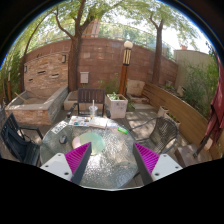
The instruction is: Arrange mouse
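Observation:
My gripper [112, 152] is open, with its two fingers wide apart and their magenta pads [79, 158] showing. It hangs over a round table [110, 168] with a rippled glass top. Nothing is between the fingers but the table top. A pale green round mat [95, 141] lies on the table just ahead of the left finger. A small dark object [62, 139] lies further left on the table; I cannot tell whether it is the mouse. A small green thing [123, 131] lies at the table's far side.
Metal chairs stand around the table, at the left [18, 140], the far side [90, 100] and the right [165, 130]. Beyond are a brick wall [100, 62], a raised planter [35, 105], a white pot [117, 105], trees and a wooden fence [185, 110].

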Action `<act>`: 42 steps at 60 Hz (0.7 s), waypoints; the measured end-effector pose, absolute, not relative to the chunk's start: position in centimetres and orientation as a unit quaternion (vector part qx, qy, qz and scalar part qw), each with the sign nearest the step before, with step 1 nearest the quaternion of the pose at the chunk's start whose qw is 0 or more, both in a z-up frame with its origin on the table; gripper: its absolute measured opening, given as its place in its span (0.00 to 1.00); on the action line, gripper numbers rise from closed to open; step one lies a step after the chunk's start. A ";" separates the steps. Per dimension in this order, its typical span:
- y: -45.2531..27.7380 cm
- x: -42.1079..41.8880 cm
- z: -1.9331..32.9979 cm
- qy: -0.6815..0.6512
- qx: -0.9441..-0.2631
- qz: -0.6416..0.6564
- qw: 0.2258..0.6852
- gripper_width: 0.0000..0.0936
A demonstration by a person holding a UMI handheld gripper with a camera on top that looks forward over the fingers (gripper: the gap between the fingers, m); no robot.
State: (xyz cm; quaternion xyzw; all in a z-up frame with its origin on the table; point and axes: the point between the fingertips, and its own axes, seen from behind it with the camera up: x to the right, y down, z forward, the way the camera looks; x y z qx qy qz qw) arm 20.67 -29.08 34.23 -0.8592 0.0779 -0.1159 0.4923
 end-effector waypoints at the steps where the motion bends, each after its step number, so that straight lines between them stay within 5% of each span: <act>1: -29.3 20.3 34.3 0.078 -0.861 -0.115 0.490 0.91; 13: -30.1 19.8 30.1 0.084 -0.878 -0.100 0.460 0.91; 30: -30.0 12.0 14.0 0.040 -0.930 -0.061 0.360 0.91; 42: -19.5 1.4 7.1 0.015 -0.934 -0.012 0.358 0.92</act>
